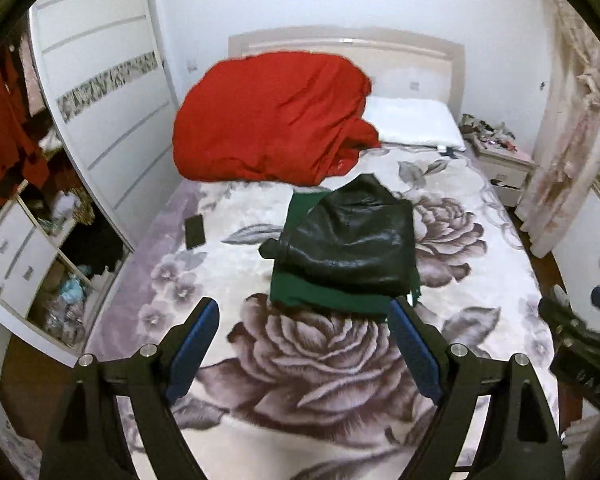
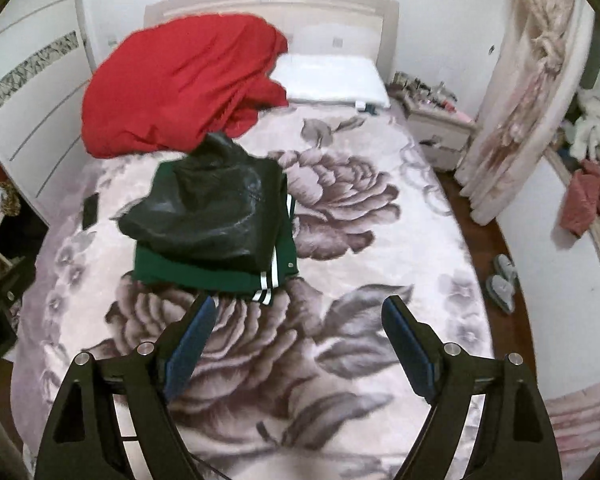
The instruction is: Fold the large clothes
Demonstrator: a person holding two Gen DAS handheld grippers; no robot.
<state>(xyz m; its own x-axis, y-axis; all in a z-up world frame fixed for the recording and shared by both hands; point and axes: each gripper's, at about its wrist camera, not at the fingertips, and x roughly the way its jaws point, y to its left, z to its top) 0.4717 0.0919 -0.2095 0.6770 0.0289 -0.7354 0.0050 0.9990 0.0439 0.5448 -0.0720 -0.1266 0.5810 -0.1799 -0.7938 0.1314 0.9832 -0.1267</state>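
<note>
On the bed (image 1: pixel 480 320), covered by a floral blanket (image 2: pixel 340 240) with large grey-mauve roses, a folded black leather garment (image 1: pixel 352 236) lies on top of a folded green garment (image 1: pixel 320 300), the pair stacked near the middle of the bed, a little toward its left edge. The green piece shows white stripes at its near right corner in the right wrist view. Beyond the stack, toward the headboard (image 1: pixel 420 46), a bulky red cover (image 1: pixel 272 120) is heaped at the far left corner, its edge resting against a white pillow (image 1: pixel 416 120). A dark phone (image 1: pixel 195 231) lies flat near the bed's left edge, apart from the stack. The left hand-held gripper (image 1: pixel 304 344) hovers above the blanket just short of the green garment, jaws spread wide and released, grasping nothing. The right hand-held gripper (image 2: pixel 300 340) likewise hangs released over the blanket near the bed's foot, its fingers apart and empty.
</note>
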